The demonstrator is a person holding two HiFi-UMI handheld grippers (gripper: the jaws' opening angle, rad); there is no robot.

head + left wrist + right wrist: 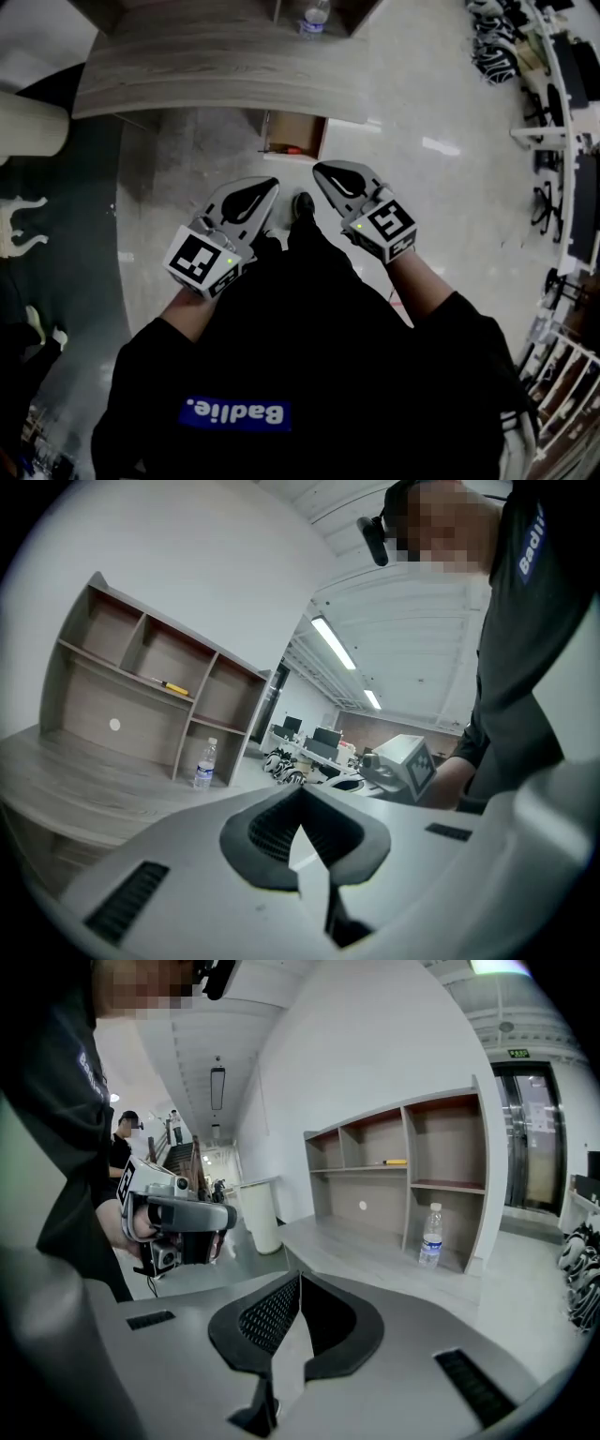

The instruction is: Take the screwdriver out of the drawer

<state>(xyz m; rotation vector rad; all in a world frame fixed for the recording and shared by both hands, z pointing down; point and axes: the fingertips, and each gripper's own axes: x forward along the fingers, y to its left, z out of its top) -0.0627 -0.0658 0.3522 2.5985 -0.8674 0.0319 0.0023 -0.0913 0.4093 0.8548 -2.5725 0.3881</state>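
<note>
An open drawer (293, 136) sticks out from under the grey wooden desk (216, 75) in the head view. Something small and red (294, 149) lies in it; I cannot make out what it is. My left gripper (267, 185) and right gripper (319, 171) hang side by side over the floor, short of the drawer, tips pointing toward it. The left gripper (302, 789) is shut with nothing between its pads. The right gripper (300, 1277) is likewise shut and empty. A yellow-handled tool (173, 686) lies on a shelf of the desk's hutch.
A water bottle (316, 17) stands on the desk by the hutch. A white bin (260, 1213) stands at the desk's end. Office chairs and desks (553, 112) line the right side. My shoe (303, 206) is on the floor between the grippers.
</note>
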